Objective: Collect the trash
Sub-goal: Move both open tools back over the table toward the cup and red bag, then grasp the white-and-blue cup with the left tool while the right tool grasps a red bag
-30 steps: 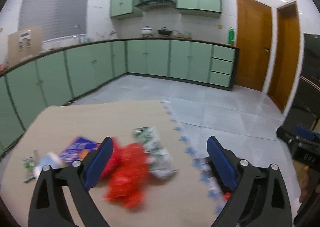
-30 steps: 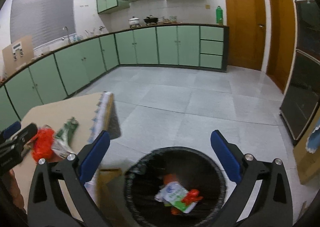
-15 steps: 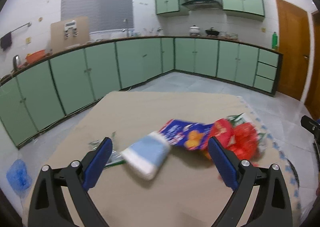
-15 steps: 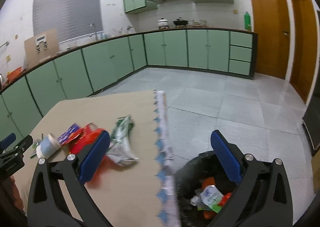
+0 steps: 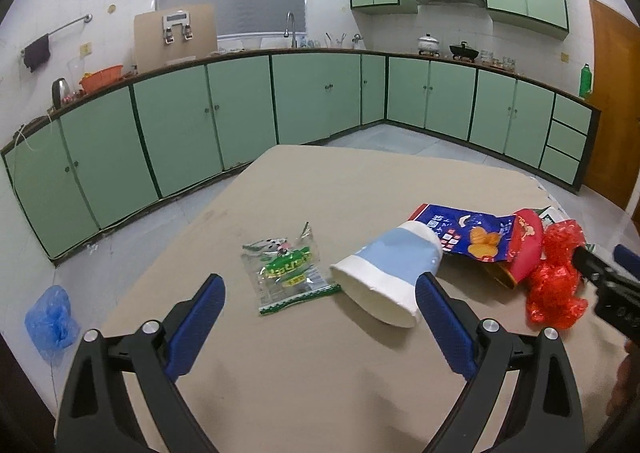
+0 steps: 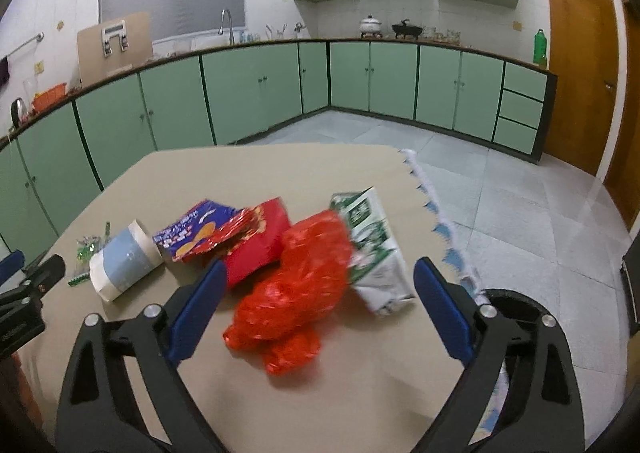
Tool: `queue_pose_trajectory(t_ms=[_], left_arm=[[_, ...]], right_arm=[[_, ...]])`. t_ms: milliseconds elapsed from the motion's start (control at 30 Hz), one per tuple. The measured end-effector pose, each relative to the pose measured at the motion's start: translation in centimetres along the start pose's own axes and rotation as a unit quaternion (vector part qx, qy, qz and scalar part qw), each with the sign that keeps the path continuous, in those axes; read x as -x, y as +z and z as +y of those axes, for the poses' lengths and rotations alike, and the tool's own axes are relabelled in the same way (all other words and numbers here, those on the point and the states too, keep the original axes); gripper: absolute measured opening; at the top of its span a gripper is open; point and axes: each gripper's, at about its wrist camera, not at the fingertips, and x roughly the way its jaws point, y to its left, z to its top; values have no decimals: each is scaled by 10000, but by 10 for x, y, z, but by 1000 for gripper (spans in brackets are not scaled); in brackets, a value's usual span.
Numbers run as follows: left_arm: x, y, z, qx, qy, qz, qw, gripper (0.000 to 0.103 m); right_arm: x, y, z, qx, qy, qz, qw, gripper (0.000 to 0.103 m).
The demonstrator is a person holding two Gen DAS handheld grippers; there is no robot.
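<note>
Now I've swung my right gripper [image 6: 316,293] from the bin back over the red plastic bag [image 6: 296,293], jaws closing, still clear of it.

**Table contents**

Tan table [image 5: 320,189], litter all on the near half; clear green-print wrapper [image 5: 286,267] flat on the left; blue-white paper cup [image 5: 390,269] on its side beside it; blue snack bag [image 5: 466,233], red packet [image 6: 260,241], crumpled red plastic bag [image 6: 296,293], green-white carton [image 6: 374,249] rightward, overlapping.
</note>
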Motion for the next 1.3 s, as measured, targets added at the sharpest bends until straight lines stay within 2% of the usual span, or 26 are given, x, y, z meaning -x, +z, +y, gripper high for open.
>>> queue_pose_trajectory(t_ms=[67, 233, 433, 500, 633, 667, 833, 1000, 1133, 1300], left_arm=[[-2, -1, 3, 27, -20, 28, 10000, 94], [-8, -1, 3, 65, -99, 103, 9999, 94], [-11, -3, -3, 44, -191, 185, 9996, 94], [-13, -2, -4, 42, -219, 212, 9995, 94], [-12, -4, -12, 20, -332, 274, 9991, 94], [-13, -4, -13, 1, -358, 285, 9990, 94], [-15, -8, -26, -20, -492, 419, 9979, 92], [-25, -9, -38, -45, -615, 572, 9965, 70], [-33, -10, -46, -70, -593, 650, 9961, 57], [-43, -10, -51, -23, -679, 856, 9940, 32]], right_arm=[[-9, 0, 6, 17, -49, 117, 9999, 81], [-24, 5, 14, 8, -90, 307, 9995, 78], [-36, 2, 16, 37, 29, 609, 9981, 53], [-38, 2, 14, 20, 133, 693, 9975, 41], [-32, 1, 17, 155, 252, 684, 9972, 23], [-31, 1, 16, 176, 310, 713, 9968, 15], [-18, -3, 6, 94, 583, 692, 9958, 13], [-6, -7, -7, 21, 655, 690, 9955, 13], [-4, -10, -16, -37, 644, 703, 9954, 13], [-5, -12, -17, -39, 662, 702, 9953, 13]])
